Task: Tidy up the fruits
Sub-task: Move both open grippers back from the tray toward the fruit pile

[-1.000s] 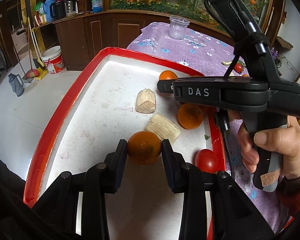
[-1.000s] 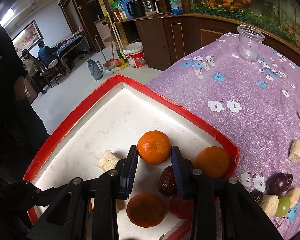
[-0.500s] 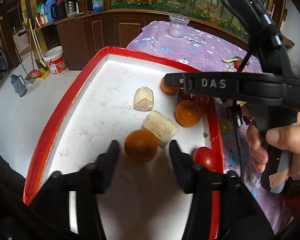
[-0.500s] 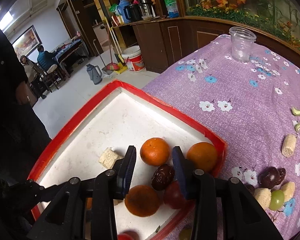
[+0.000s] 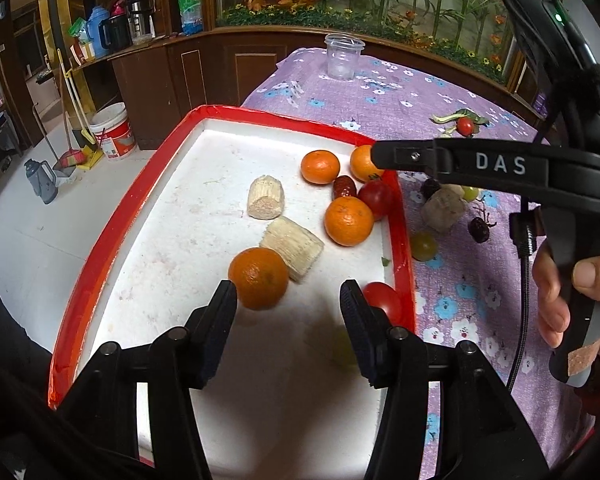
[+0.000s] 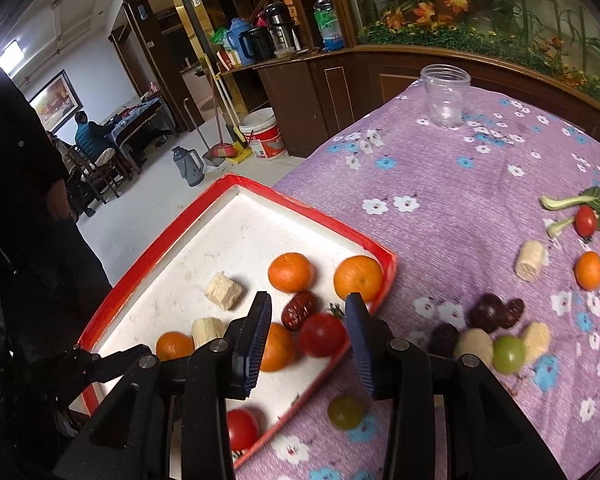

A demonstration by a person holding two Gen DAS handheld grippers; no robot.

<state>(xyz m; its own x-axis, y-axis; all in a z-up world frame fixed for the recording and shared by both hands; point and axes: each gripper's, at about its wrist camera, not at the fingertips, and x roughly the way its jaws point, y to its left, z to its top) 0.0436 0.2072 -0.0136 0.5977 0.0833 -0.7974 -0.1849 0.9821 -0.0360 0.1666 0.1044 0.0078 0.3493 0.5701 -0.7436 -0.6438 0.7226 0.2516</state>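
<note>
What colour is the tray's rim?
Red, around a white inside; the tray shows best in the left wrist view.

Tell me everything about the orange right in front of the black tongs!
The orange is round, with bright, dimpled peel and a small stem dimple facing up. It sits on the white floor of the red-rimmed tray, just beyond the left tongs, whose jaws stand open, having just let go of it. A pale cut corn piece rests against its far side.

1. The left gripper (image 5: 288, 304) is showing black fingers with silver screws.
2. The right gripper (image 6: 308, 316) is wearing ribbed blue pads (image 6: 260, 344).
3. Its black body is bearing white "DAS" lettering (image 5: 500, 163) and trailing a braided cable (image 5: 520, 320).
</note>
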